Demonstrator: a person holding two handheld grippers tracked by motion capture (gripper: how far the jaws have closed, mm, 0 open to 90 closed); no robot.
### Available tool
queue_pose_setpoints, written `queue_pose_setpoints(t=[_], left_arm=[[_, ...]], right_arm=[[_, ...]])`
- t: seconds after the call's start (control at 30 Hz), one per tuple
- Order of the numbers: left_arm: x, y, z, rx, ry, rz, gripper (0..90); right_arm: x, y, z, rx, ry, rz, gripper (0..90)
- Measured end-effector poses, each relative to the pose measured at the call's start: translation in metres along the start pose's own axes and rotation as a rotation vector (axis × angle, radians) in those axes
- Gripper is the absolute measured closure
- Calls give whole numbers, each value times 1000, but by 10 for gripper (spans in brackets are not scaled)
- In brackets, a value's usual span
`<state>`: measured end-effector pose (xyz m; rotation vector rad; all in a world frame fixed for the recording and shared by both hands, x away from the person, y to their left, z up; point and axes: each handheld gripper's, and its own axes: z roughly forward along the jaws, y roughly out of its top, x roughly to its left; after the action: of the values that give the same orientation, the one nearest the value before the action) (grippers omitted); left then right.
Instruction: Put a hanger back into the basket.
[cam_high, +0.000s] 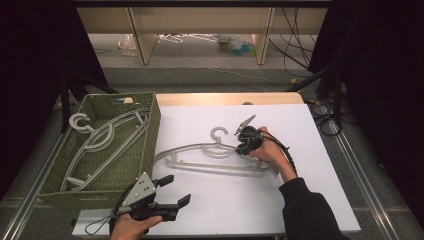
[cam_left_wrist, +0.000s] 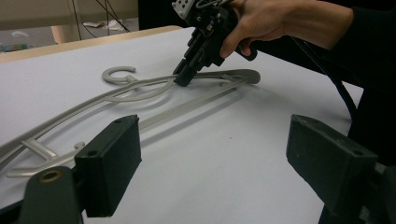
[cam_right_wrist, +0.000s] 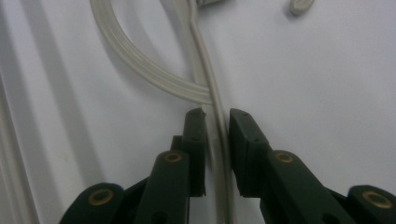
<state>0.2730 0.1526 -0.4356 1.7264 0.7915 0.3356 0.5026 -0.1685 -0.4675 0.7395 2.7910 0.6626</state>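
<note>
A pale grey plastic hanger (cam_high: 200, 148) lies flat on the white tabletop (cam_high: 300, 165), its hook (cam_high: 218, 132) pointing away from me. My right gripper (cam_high: 243, 149) comes down on the hanger's upper arm just right of the hook. In the right gripper view the thin bar (cam_right_wrist: 205, 70) runs between the jaws of that gripper (cam_right_wrist: 217, 116), which are shut on it. The left gripper view shows the same grip (cam_left_wrist: 182, 79) from the side. My left gripper (cam_high: 178, 189) rests near the table's front edge, open, with nothing but bare table between its jaws (cam_left_wrist: 219, 158).
A green woven basket (cam_high: 152, 125) stands along the table's left side and holds several grey hangers (cam_high: 105, 140). A wooden strip (cam_high: 225, 98) borders the far edge. Cables (cam_high: 320, 115) lie on the floor at the right.
</note>
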Motion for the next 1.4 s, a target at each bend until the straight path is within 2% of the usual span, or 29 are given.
queue_pose_setpoints(t=[0.13, 0.23, 0.43, 0.47, 0.5, 0.63, 0.67, 0.7, 0.73, 0.77, 0.8, 0.87, 0.9, 0.93, 1.0, 1.13, 1.17, 1.27, 1.3, 1.4], left_arm=[[0, 0, 0, -1, -1, 0, 178], [0, 1, -1, 4, 3, 5, 178], [2, 2, -2, -13, -3, -1, 179], [2, 2, -3, -8, 10, -3, 179], [2, 3, -3, -10, 11, -4, 179], [3, 4, -3, -13, 19, -4, 182], [3, 6, -2, -16, 24, 14, 184], [3, 6, -2, -16, 24, 14, 186], [3, 10, -3, -15, 30, 39, 189], [3, 10, -3, -15, 30, 39, 190], [1, 13, -2, -21, 29, 20, 191], [1, 15, -2, -23, 30, 28, 197], [2, 17, -1, -22, 23, 52, 197], [1, 19, 2, -14, 39, 39, 203], [3, 22, 7, 46, 68, 66, 211], [6, 25, 17, 73, 74, 50, 224], [9, 29, 23, 97, 81, 50, 227], [11, 34, 30, 119, 82, 40, 234], [13, 38, 37, 125, 76, 31, 242], [14, 41, 44, 144, 78, 28, 241]], right_arm=[[0, -1, -1, 0, 4, -13, 785], [4, 1, -1, 4, -4, -78, 813], [6, 0, -8, -13, 0, -135, 818], [6, 0, -11, -23, -2, -144, 818], [8, -1, -19, -28, -21, -174, 818], [12, -3, -29, -35, -39, -200, 819], [16, -6, -37, -39, -56, -225, 819], [16, -6, -37, -39, -56, -225, 819], [21, -9, -48, -45, -76, -245, 818], [21, -9, -48, -45, -76, -245, 818], [26, -10, -59, -66, -101, -258, 818], [32, -10, -68, -85, -108, -267, 818], [32, -10, -68, -85, -108, -267, 818], [38, -11, -75, -86, -120, -290, 818], [44, -12, -82, -99, -152, -311, 818], [54, -13, -91, -108, -167, -342, 818], [62, -14, -97, -111, -181, -362, 818], [68, -15, -103, -114, -176, -376, 817], [72, -17, -109, -130, -166, -394, 817], [77, -19, -114, -153, -160, -395, 817]])
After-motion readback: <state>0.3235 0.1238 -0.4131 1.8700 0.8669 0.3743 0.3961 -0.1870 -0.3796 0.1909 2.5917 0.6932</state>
